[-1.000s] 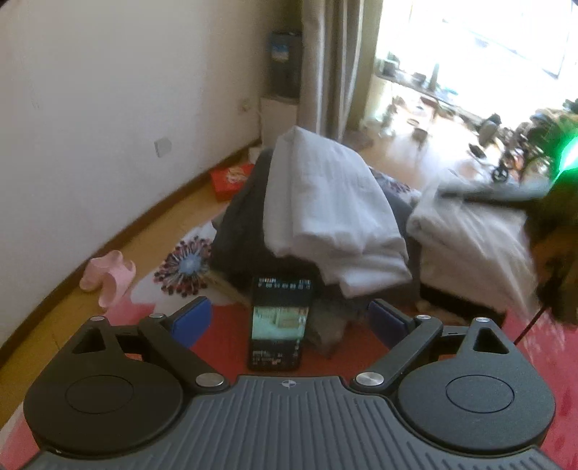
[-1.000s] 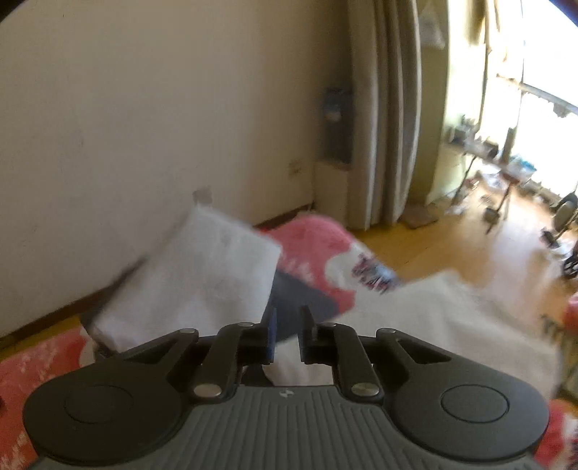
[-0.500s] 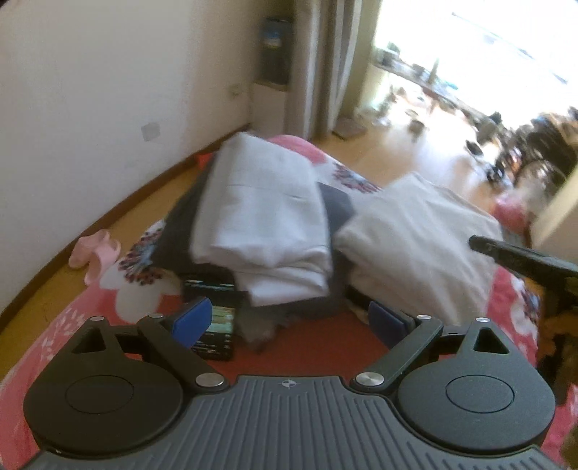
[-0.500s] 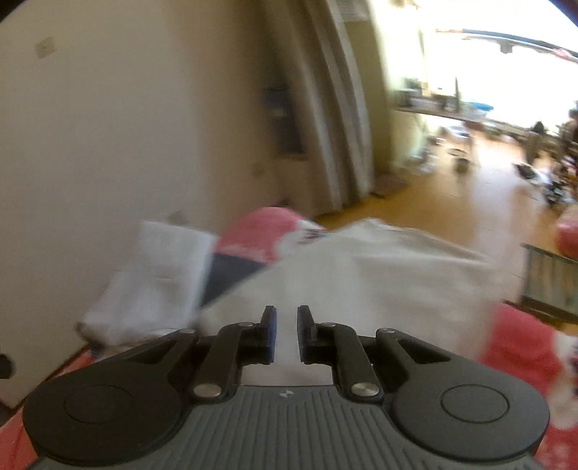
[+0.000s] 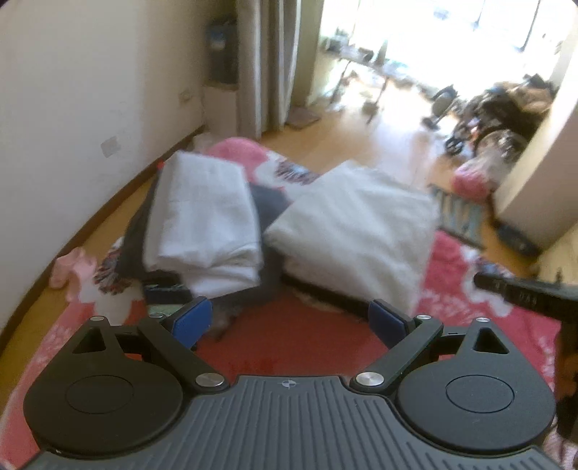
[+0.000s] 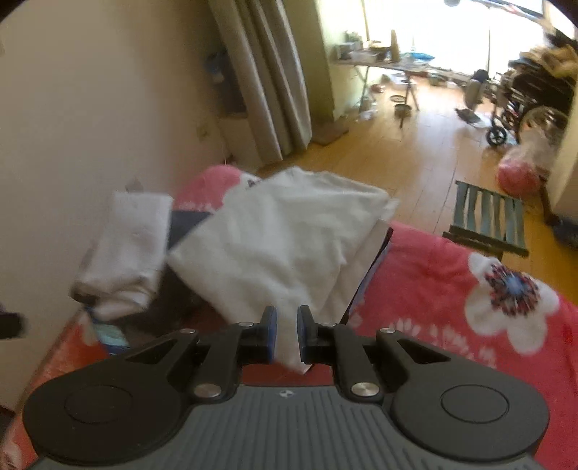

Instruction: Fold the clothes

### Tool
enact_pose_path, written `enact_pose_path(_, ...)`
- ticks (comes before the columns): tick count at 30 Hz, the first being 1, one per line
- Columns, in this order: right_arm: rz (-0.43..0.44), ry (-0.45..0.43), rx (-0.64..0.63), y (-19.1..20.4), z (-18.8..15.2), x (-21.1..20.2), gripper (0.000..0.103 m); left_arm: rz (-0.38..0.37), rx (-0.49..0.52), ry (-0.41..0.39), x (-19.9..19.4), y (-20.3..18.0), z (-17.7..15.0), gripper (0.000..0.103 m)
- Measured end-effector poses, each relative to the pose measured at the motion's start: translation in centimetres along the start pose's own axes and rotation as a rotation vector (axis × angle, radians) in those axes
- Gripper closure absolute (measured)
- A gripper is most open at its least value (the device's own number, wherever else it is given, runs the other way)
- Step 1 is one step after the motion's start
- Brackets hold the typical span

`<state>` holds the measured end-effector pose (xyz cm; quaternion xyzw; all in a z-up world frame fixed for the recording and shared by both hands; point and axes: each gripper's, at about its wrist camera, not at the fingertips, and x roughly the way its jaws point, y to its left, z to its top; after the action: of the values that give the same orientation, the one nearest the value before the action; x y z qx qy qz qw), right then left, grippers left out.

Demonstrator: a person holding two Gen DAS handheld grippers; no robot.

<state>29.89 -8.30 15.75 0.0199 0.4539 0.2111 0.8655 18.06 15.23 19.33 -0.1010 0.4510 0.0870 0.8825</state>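
Clothes lie folded in two white stacks [image 5: 206, 217] [image 5: 354, 231] on your blanket [image 6: 451, 274]; left gripper [image 5: 289, 320] wide, empty; right gripper [image 6: 287, 334] nearly closed, pinching the stack's edge; remaining work unclear.

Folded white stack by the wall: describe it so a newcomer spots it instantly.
On the red floral blanket, two white piles lie side by side. It is the folded white stack nearer the wall, on dark clothing: narrower and taller, layered, unlike the broad flat white garment beside it.

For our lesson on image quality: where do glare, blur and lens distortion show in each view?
Left wrist view: window blown out, skirting board bowed, folded white stack soft. Right wrist view: white garment smeared, window glaring.
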Motion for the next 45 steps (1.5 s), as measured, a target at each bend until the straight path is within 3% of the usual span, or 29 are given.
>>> enact_pose_path(6, -0.036, -0.058, 0.064, 0.9, 0.4, -3.0, 0.089, -0.043, 0.050, -0.054, 0.0, -0.9, -2.3, 0.007)
enact_pose_path(12, -0.044, -0.129, -0.001, 2.9, -0.1, -0.4, 0.089, -0.064, 0.131, -0.117, 3.9, -0.3, -6.6, 0.009)
enact_pose_path(16, -0.075, -0.154, -0.018, 3.5, -2.0, -0.5, 0.089, -0.051, 0.115, -0.130, 4.4, 0.5, -8.0, 0.010)
enact_pose_path(22, -0.139, -0.168, -0.004, 3.9, -4.8, -2.3, 0.089, -0.040, 0.088, -0.147, 3.6, 1.4, -7.2, 0.010)
enact_pose_path(27, -0.151, -0.213, -0.005, 5.9, -5.5, -5.0, 0.089, 0.002, 0.049, -0.154, 2.0, 2.6, -8.3, 0.007)
enact_pose_path(32, -0.128, -0.191, 0.040, 7.9, -6.9, -6.4, 0.089, -0.026, 0.029, -0.141, 1.0, 3.4, -10.0, 0.006)
enact_pose_path(36, -0.150, -0.163, 0.036, 9.5, -7.8, -6.4, 0.089, -0.063, -0.001, -0.160, 0.8, 3.9, -9.6, 0.004)
enact_pose_path(45, -0.204, -0.118, 0.039, 11.7, -8.0, -6.7, 0.089, -0.068, 0.079, -0.160, -0.5, 4.7, -7.9, 0.000)
